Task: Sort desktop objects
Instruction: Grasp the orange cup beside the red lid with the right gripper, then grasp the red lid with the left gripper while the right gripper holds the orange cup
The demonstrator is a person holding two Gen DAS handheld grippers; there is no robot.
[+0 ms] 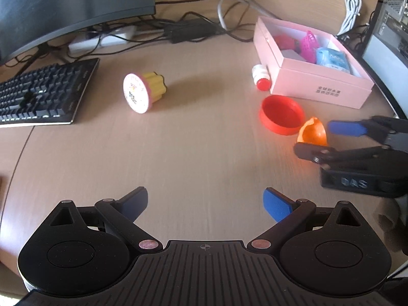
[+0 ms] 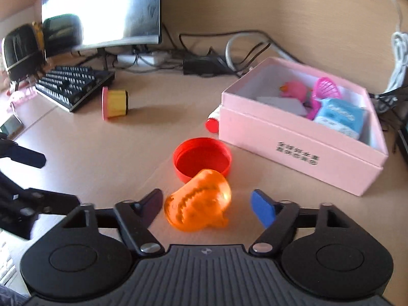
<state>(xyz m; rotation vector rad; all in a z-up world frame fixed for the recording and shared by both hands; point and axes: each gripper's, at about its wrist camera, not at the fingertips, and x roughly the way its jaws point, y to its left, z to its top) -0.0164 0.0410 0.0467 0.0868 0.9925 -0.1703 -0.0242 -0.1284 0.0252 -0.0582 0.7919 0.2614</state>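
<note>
Wooden desk (image 2: pixel 89 148) holds our clutter; our right gripper (image 2: pixel 206 204) straddles the orange toy (image 2: pixel 197 204) without pinching it, near the pink box (image 2: pixel 293 137); our left gripper (image 1: pixel 205 204) gapes empty.

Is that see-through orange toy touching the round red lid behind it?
Cannot tell. In both views the translucent orange toy overlaps the red lid's rim, so neither shows contact or gap.
</note>
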